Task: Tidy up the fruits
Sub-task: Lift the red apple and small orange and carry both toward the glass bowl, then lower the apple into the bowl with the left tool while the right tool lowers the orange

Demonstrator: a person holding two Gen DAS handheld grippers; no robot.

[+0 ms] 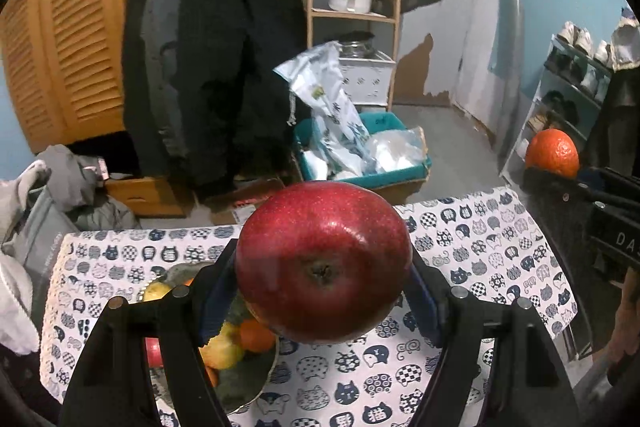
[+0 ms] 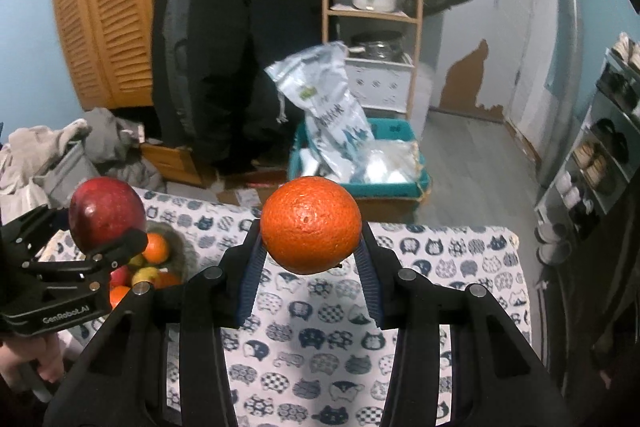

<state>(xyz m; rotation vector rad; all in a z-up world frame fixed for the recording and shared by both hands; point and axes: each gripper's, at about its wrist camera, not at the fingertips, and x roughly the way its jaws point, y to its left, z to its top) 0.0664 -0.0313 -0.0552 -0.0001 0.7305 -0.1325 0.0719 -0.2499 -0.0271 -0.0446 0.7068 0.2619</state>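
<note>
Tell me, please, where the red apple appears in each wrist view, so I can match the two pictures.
Left wrist: red apple fills the centre, clamped in the left gripper.
Right wrist: red apple at far left, above the fruit bowl.
Shared landmark: teal bin on the floor.

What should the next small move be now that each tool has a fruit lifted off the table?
Probably carry both sideways to bare cloth and set them down apart. The left tool grips the red apple, the right tool the orange, both above the cat-print tablecloth, with the fruit bowl still holding mixed fruit.
</note>
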